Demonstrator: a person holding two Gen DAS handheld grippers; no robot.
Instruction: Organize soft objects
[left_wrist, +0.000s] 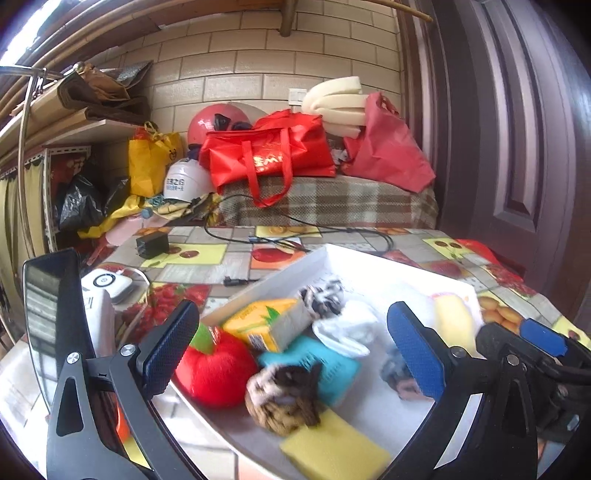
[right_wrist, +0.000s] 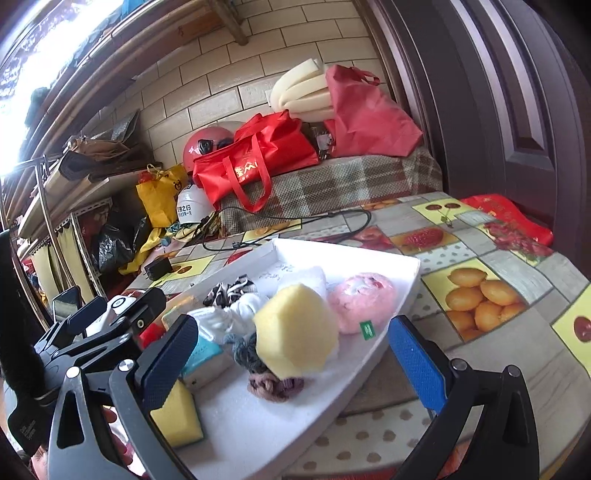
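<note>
A white foam tray (left_wrist: 373, 264) (right_wrist: 369, 264) on the table holds several soft things: a red plush apple (left_wrist: 216, 371), a yellow juice carton (left_wrist: 264, 326), a teal tissue pack (left_wrist: 325, 365), a brown knitted scrunchie (left_wrist: 284, 402), a flat yellow sponge (left_wrist: 334, 448) (right_wrist: 177, 417), white socks (left_wrist: 347, 330), a pale yellow foam block (right_wrist: 295, 330) and a pink plush (right_wrist: 364, 301). My left gripper (left_wrist: 295, 347) is open and empty just above the tray's near side. My right gripper (right_wrist: 291, 363) is open and empty at the tray's near end.
The table has a fruit-print cloth (right_wrist: 480, 295). A black charger (left_wrist: 152, 244) and cable (left_wrist: 295, 240) lie beyond the tray. A phone (left_wrist: 51, 317) and white device (left_wrist: 110, 284) stand at left. Red bags (left_wrist: 269, 155) and helmets sit on a plaid bench behind. A door (left_wrist: 517, 129) is at right.
</note>
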